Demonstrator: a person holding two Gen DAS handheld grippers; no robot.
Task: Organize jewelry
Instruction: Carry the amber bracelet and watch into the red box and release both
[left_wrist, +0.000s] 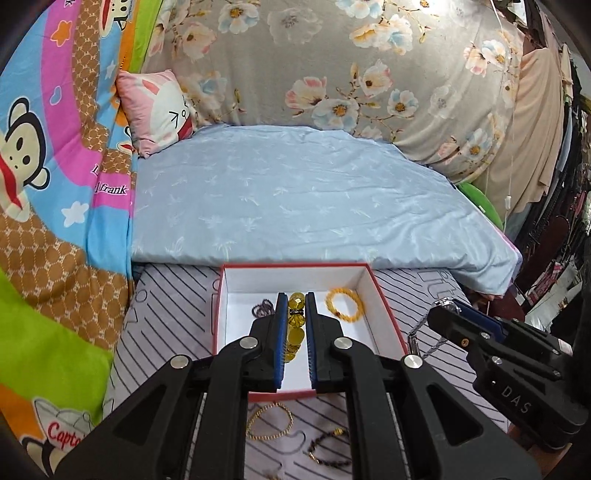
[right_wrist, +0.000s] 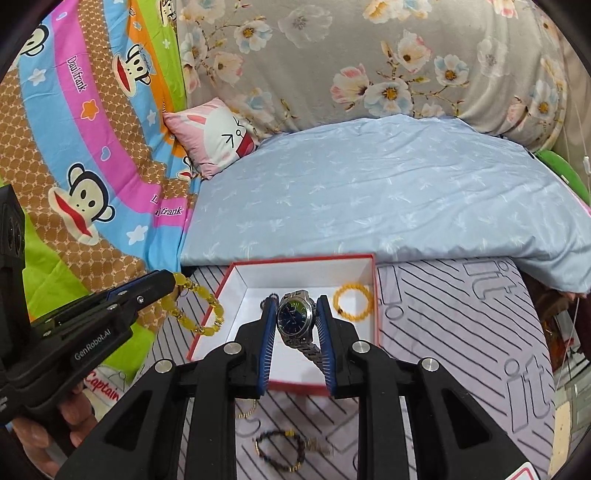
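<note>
Loose on the striped mat, on the near side of the red box, three pieces are still waiting: a thin gold chain bracelet, a dark beaded bracelet and a small gold-and-dark piece beside it. Inside the box, two things are already lying on the white floor: an orange bead bracelet toward its far right corner and a dark purple bracelet toward its far left.

Both hands are carrying more. Clamped between its blue pads, the left gripper is holding a yellow bead bracelet; seen from the right wrist, that bracelet is hanging just outside the box's left wall. Likewise closed on its load, the right gripper is gripping a steel wristwatch by the case, dial up, its band trailing down over the box's open middle.

So the sorting looks roughly half done: two in, two being held near the box, three still out on the mat to be collected afterwards.
</note>
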